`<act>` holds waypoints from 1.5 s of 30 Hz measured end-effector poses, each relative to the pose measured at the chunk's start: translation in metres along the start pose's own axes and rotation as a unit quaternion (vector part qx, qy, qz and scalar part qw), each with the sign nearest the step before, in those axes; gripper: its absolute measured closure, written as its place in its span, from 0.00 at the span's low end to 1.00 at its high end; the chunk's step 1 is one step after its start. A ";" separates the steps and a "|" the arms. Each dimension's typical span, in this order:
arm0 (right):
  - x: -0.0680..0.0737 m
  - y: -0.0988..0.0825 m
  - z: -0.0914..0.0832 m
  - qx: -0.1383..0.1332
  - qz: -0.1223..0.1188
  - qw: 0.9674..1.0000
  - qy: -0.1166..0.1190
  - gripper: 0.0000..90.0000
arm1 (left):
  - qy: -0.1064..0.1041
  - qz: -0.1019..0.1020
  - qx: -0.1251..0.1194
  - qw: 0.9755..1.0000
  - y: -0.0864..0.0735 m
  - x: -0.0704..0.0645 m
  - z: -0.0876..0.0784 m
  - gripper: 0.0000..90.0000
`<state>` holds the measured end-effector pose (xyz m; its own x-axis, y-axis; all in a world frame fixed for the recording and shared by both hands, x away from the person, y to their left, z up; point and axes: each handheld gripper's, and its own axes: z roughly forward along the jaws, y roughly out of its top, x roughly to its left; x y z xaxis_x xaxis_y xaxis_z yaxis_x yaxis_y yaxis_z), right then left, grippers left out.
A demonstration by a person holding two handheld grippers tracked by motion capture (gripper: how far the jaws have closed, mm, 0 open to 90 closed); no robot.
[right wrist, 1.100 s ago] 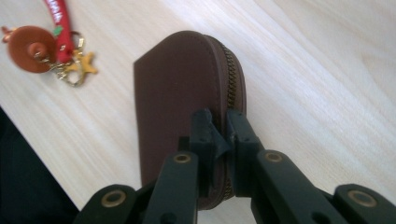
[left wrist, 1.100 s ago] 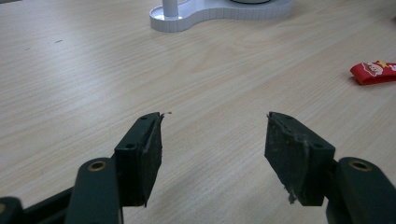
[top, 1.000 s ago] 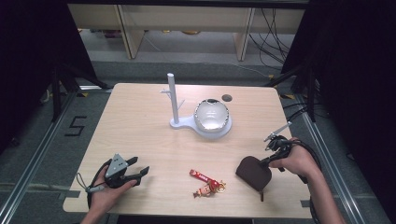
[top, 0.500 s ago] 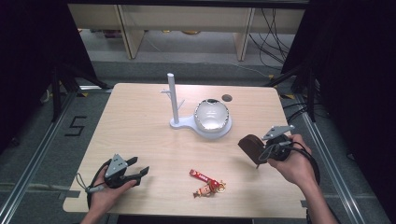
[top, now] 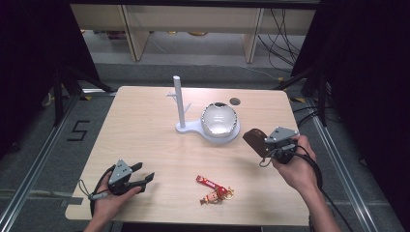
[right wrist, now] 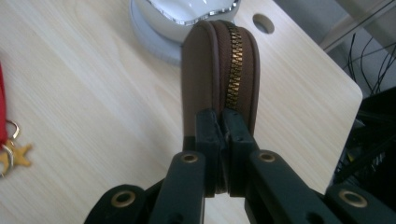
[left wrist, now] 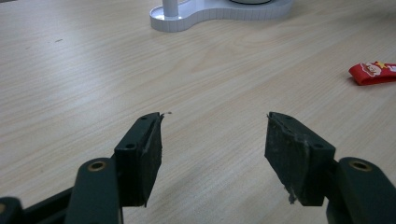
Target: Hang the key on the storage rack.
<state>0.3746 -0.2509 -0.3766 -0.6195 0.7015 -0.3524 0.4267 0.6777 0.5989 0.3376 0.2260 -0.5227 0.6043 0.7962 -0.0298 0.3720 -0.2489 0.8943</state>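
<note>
1. High view: the right gripper [top: 265,145] holds a brown pouch [top: 255,141] off the table [top: 145,140], near the white stand [top: 203,126]. The left gripper [top: 140,178] rests at the near-left corner, jaws apart.
2. Left gripper view: the jaws stand wide over bare wood, a red keychain [left wrist: 372,73] well off.
3. Right gripper view: the jaws are pinched tight on the pouch's [right wrist: 219,74] zipped edge.

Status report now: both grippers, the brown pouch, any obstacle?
Left gripper open, holding nothing. Right gripper shut on brown zippered leather pouch, lifted off table. White stand just beyond.
</note>
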 end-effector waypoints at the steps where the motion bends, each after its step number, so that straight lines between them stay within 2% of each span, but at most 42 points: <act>1: 0.001 0.001 0.000 0.008 0.006 1.000 0.006 0.97 | 0.001 0.000 0.001 1.000 0.000 0.000 0.000 0.40; 3: 0.002 0.003 0.000 0.000 0.003 1.000 -0.003 0.97 | -0.002 0.000 -0.001 1.000 0.000 0.000 0.000 0.40; 8: 0.001 0.008 0.001 -0.005 -0.011 1.000 -0.005 0.97 | -0.001 0.000 -0.001 1.000 0.000 0.000 0.000 0.40; 10: 0.002 0.010 0.001 -0.007 -0.007 1.000 -0.004 0.97 | -0.001 0.001 -0.001 1.000 0.000 0.000 0.000 0.40; 11: 0.002 0.011 0.001 -0.008 -0.015 1.000 -0.007 0.97 | -0.001 0.001 -0.001 1.000 0.000 0.000 0.000 0.40; 19: 0.002 0.021 0.004 -0.017 -0.018 1.000 -0.006 0.97 | -0.001 0.002 0.000 1.000 0.000 0.000 0.000 0.40; 20: 0.000 0.023 0.005 -0.020 -0.032 0.999 -0.009 0.97 | -0.001 0.002 -0.001 1.000 0.000 0.000 0.000 0.40; 22: 0.001 0.024 0.005 -0.021 -0.023 1.000 -0.007 0.97 | 0.001 0.003 0.001 1.000 0.000 -0.001 0.000 0.40; 25: 0.001 0.029 0.006 -0.026 -0.030 0.999 -0.007 0.97 | 0.001 0.003 0.002 1.000 0.000 -0.001 0.000 0.40; 28: 0.002 0.031 0.007 -0.025 -0.026 0.999 -0.004 0.97 | 0.001 0.002 0.001 1.000 0.000 -0.001 0.000 0.40; 29: 0.001 0.034 0.007 -0.029 -0.033 0.999 -0.007 0.97 | 0.000 0.002 0.002 1.000 0.000 -0.001 0.000 0.40; 32: 0.001 0.037 0.006 -0.031 -0.028 0.999 -0.010 0.97 | 0.000 0.002 0.002 1.000 0.000 -0.001 0.000 0.40; 36: 0.001 0.040 0.007 -0.033 -0.036 0.999 -0.003 0.97 | 0.000 0.002 0.002 1.000 0.000 -0.001 0.000 0.40; 37: 0.001 0.042 0.007 -0.037 -0.037 0.999 -0.010 0.97 | 0.000 0.002 0.001 1.000 0.000 -0.002 0.000 0.40; 45: 0.000 0.050 0.007 -0.042 -0.040 0.998 -0.010 0.97 | -0.001 0.003 0.002 1.000 0.000 -0.002 0.000 0.40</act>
<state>0.4001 -0.2152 -0.3515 -0.6362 0.6500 -0.4157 0.3181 0.7118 0.6262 0.3367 0.2246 -0.5227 0.6072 0.7941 -0.0258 0.3710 -0.2547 0.8930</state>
